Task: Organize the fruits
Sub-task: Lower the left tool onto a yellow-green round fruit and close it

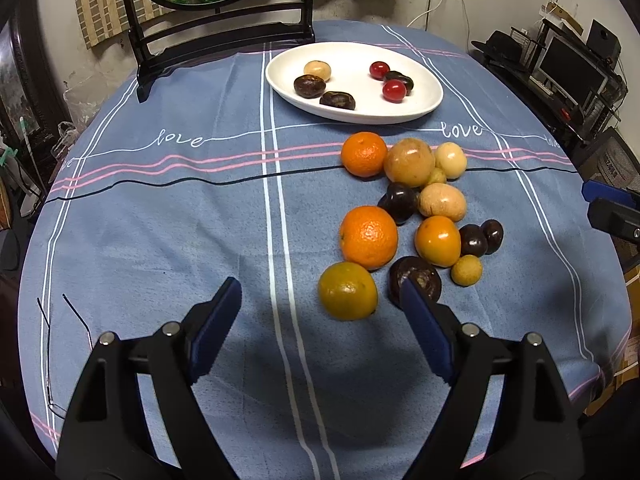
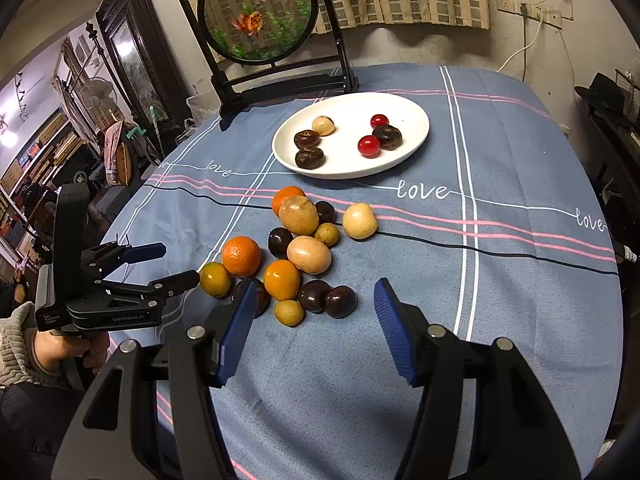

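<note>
Blue-padded left tongs [image 1: 320,300] gape wide and empty, framing the greenish-yellow citrus [image 1: 347,290] just ahead, probably the next pick. Right tongs [image 2: 314,302] hang half-open, empty, before the loose fruit pile [image 2: 308,254]; beyond it waits the white plate [image 2: 400,162], already collecting small fruits.

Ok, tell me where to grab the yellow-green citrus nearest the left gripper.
Take the yellow-green citrus across its widest middle, coming down from above with the open left gripper. It is round and sits at the pile's near left edge; only bare cloth lies on its left, so one finger fits there.
</note>
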The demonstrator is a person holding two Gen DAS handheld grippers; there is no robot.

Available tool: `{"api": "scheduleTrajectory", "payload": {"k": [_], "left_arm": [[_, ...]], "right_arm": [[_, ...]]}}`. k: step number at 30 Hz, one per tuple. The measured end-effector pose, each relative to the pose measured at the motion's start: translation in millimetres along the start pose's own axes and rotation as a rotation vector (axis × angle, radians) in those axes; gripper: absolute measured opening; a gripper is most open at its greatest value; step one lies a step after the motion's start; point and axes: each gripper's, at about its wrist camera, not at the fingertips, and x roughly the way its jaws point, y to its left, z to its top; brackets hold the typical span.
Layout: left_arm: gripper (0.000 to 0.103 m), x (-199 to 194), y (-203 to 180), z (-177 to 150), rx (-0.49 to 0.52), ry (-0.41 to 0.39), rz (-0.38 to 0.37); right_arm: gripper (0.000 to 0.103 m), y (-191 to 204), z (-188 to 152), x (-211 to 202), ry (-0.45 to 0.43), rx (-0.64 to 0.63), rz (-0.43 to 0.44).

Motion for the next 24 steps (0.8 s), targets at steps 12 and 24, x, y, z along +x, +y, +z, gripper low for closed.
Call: {"api": "scheduleTrajectory", "payload": {"k": [12,24], "left_arm": [[0.083,14.3,5.2,-1.7,-0.026,0.029,-0.053],[0.058,39.6,6.0,-1.9,-0.043,0.090,-0.115]], "right_arm": [[0.062,-1.4,0.2,2.7,0.017,0.010,-0.014],[0.062,-6.4,1.4,8.7,0.036,0.020,-0.022]]}}
